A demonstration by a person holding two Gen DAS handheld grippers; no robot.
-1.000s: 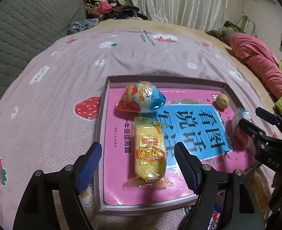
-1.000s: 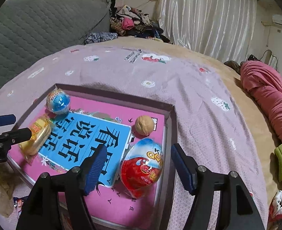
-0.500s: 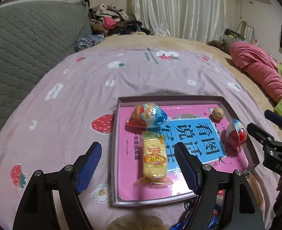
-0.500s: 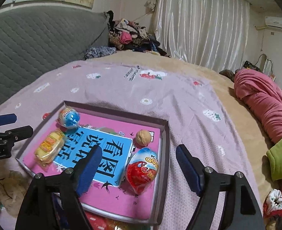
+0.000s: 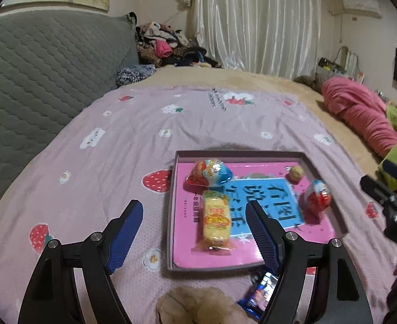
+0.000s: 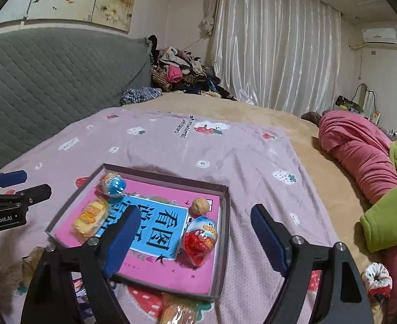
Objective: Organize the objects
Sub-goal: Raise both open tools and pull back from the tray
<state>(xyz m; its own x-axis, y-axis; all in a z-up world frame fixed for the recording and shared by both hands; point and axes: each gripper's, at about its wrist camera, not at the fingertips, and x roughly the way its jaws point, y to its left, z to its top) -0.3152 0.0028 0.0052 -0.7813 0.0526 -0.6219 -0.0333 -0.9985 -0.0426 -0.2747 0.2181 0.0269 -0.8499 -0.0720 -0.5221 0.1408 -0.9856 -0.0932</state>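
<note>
Pink-lined tray (image 5: pixel 310 163) on bed (image 5: pixel 133 145): yellow snack pack (image 5: pixel 216 220), two wrapped eggs, walnut (image 5: pixel 295 173). Left hand-held gripper (image 5: pixel 194 236) and right hand-held gripper (image 6: pixel 195 236) wide, empty.

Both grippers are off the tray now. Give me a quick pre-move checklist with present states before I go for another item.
1. Left gripper open, holding nothing: ok.
2. Right gripper open, holding nothing: ok.
3. Yellow wrapped snack cake, blue-topped foil egg, red foil egg and walnut all inside the shallow grey tray: ok.
4. Tray lying flat on the pink strawberry-print blanket: ok.
5. Loose blue wrapper lying outside the tray's near edge: not ok.
6. What the blue wrapper contains: cannot tell.
</note>
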